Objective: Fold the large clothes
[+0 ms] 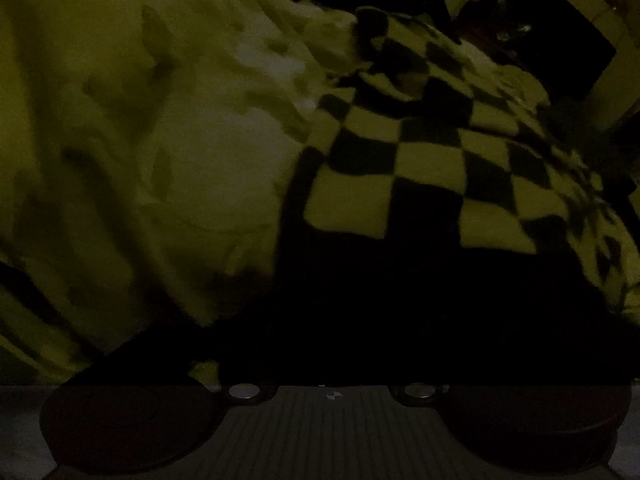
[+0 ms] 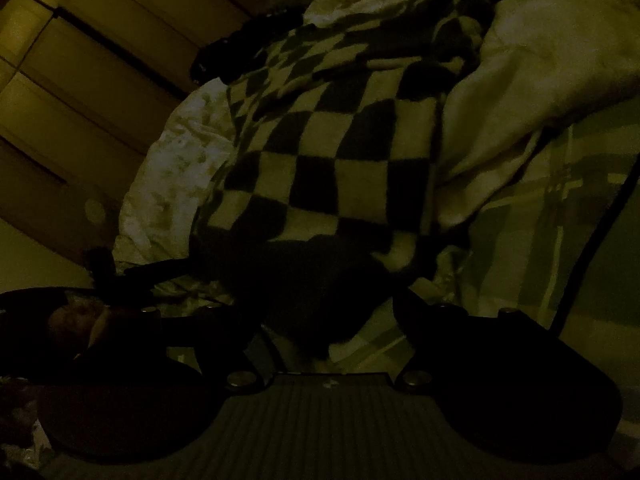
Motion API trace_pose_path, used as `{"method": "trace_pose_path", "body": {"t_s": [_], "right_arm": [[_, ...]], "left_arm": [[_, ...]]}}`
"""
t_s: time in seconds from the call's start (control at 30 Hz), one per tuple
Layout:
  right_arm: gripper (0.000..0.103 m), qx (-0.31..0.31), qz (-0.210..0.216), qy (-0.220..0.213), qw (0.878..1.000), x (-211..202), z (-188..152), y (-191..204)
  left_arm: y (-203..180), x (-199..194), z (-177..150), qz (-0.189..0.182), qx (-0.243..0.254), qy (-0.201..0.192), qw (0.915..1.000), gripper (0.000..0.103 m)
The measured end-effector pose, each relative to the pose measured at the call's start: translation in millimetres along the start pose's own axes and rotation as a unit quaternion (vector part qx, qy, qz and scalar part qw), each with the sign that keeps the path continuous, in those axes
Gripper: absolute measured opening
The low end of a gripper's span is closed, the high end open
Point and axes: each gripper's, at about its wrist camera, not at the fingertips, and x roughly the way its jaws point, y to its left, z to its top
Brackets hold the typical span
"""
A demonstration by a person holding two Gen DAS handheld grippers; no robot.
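Observation:
A large knitted garment in a black and pale checkerboard lies crumpled on a pale bed cover. Its wide black hem fills the lower middle of the left wrist view. My left gripper hangs right over that hem, and its fingers are lost in the dark. In the right wrist view the same checkered garment runs away from me. Its black hem lies between the two fingers of my right gripper. The jaws stand wide, with a strip of paler cloth showing beside each finger.
The scene is very dim. A pale rumpled blanket lies right of the garment, and a patterned sheet lies left of it. Wooden cabinet fronts stand beyond the bed's left edge. A dark opening sits at the far right.

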Motion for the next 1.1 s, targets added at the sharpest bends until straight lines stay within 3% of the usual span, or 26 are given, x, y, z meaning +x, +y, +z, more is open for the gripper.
{"method": "trace_pose_path", "body": {"t_s": [0.07,0.2,0.3,0.5,0.6,0.77,0.87,1.1], "right_arm": [[0.075,0.002,0.002,0.002,1.0,2.1,0.0,-0.4],[0.075,0.002,0.002,0.004,1.0,4.4,0.3,-0.1],[0.075,0.009,0.007,0.004,1.0,2.4,0.4,-2.0],[0.075,0.012,0.028,0.011,0.999,-2.9,-2.5,-3.4],[0.066,0.014,0.024,0.014,1.0,0.7,-1.9,-4.2],[0.027,0.047,0.048,0.022,0.997,21.4,-1.1,-10.4],[0.014,0.036,0.04,0.021,0.998,25.4,0.0,-8.1],[0.01,0.037,0.081,-0.035,0.995,7.2,16.5,-7.3]], "left_arm": [[-4.6,-3.1,0.3,-0.013,0.005,-0.005,0.9999,0.082],[-17.2,-15.7,4.1,-0.048,0.019,-0.025,0.9984,0.073],[-17.0,-21.3,7.6,-0.079,0.01,-0.04,0.996,0.072],[-6.9,-5.7,5.3,-0.073,-0.02,-0.025,0.9969,0.072],[-4.4,-1.7,5.4,-0.08,-0.025,-0.023,0.9962,0.072],[2.4,-1.9,5.5,-0.087,-0.042,-0.026,0.995,0.072],[5.9,-3.4,8.7,-0.093,-0.054,-0.03,0.9938,0.071],[-6.6,-18.0,50.4,-0.09,-0.042,-0.084,0.9915,0.071]]}}
